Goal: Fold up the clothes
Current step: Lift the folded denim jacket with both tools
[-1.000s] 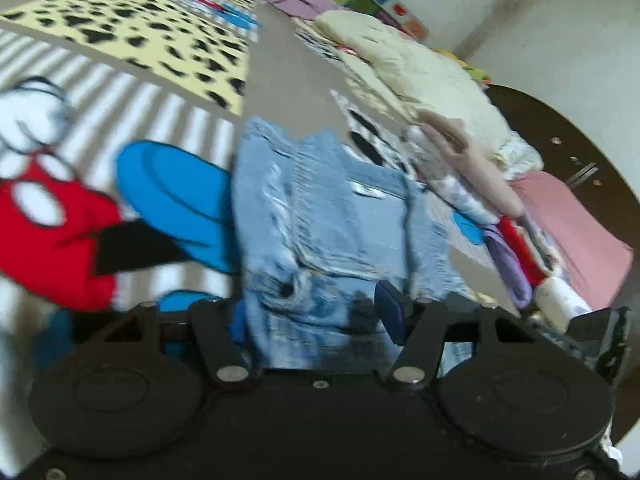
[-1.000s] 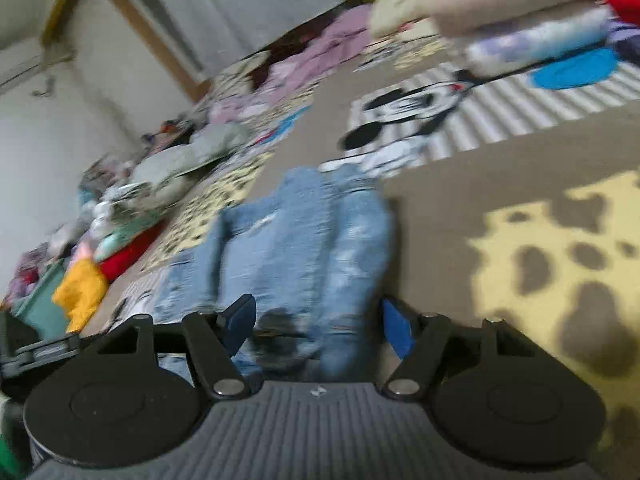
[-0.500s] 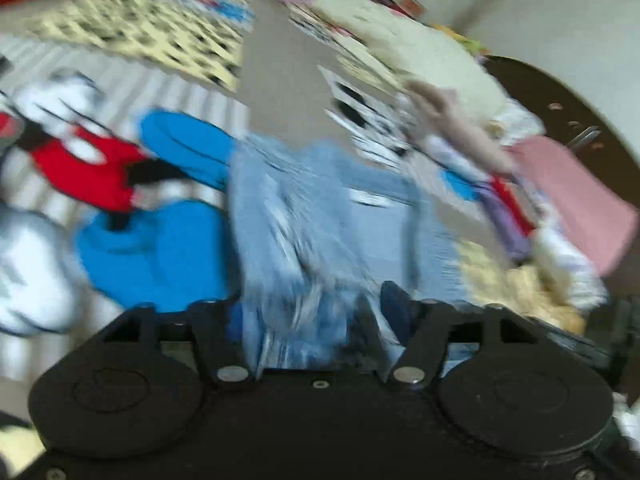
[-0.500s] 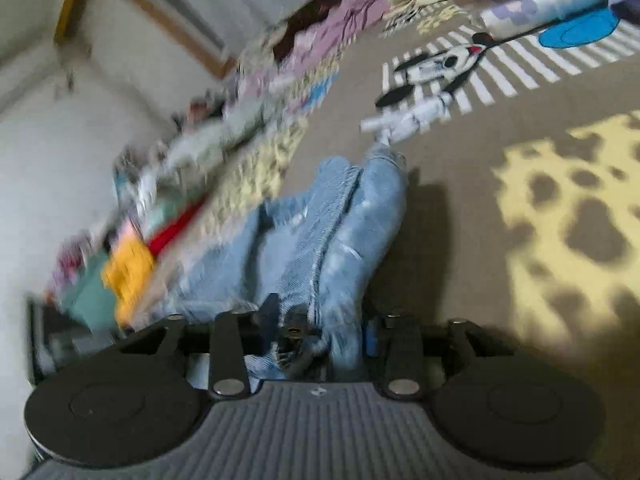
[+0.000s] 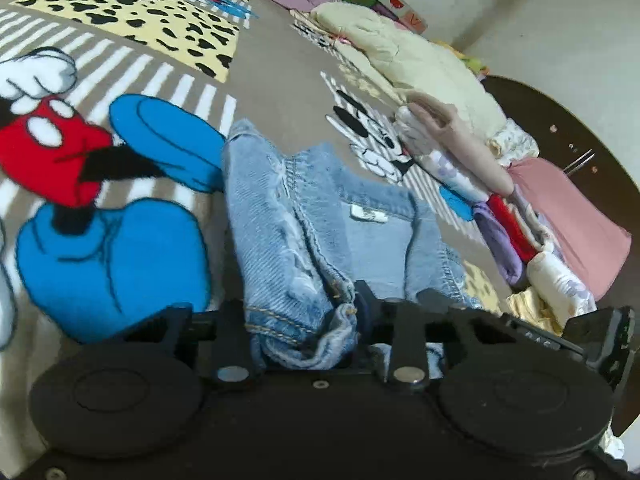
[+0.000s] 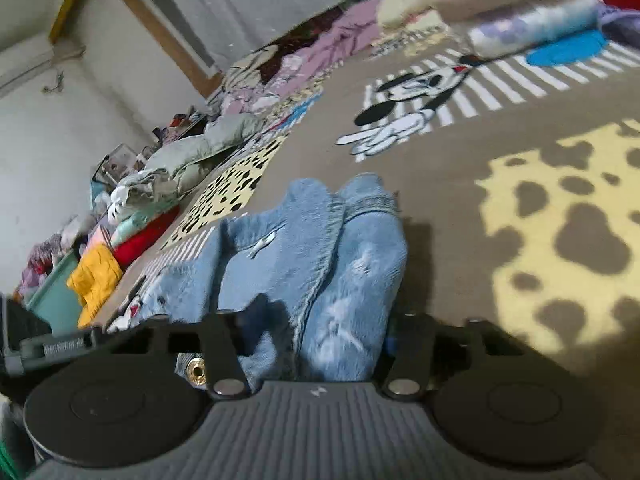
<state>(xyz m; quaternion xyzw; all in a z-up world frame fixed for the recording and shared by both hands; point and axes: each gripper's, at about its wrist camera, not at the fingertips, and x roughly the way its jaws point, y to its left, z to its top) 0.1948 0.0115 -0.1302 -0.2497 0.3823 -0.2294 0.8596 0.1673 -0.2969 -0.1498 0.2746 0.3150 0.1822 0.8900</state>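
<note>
**Both grippers close on denim as fold begins**

Narrowed since 1 second ago, the jaws of both hand-held tools now have bunched cloth between them where they earlier stood wide around it. The left gripper [image 5: 304, 332] is closing on a stitched hem of the light-blue jeans [image 5: 320, 220], and the fabric fills the gap between its fingers. The right gripper [image 6: 312, 344] is closing as well, with a thick, distressed fold of the same jeans [image 6: 320, 248] wedged between its fingers. The garment lies crumpled on the cartoon-print blanket [image 5: 260, 68], beside a stack of folded clothes [image 5: 472, 168] at the bed's edge. The step in hand appears to be taking hold of the near end. Next, by this reading, both grips need to seat firmly, then lift together and carry that end toward the far one, keeping the layers even.
</note>
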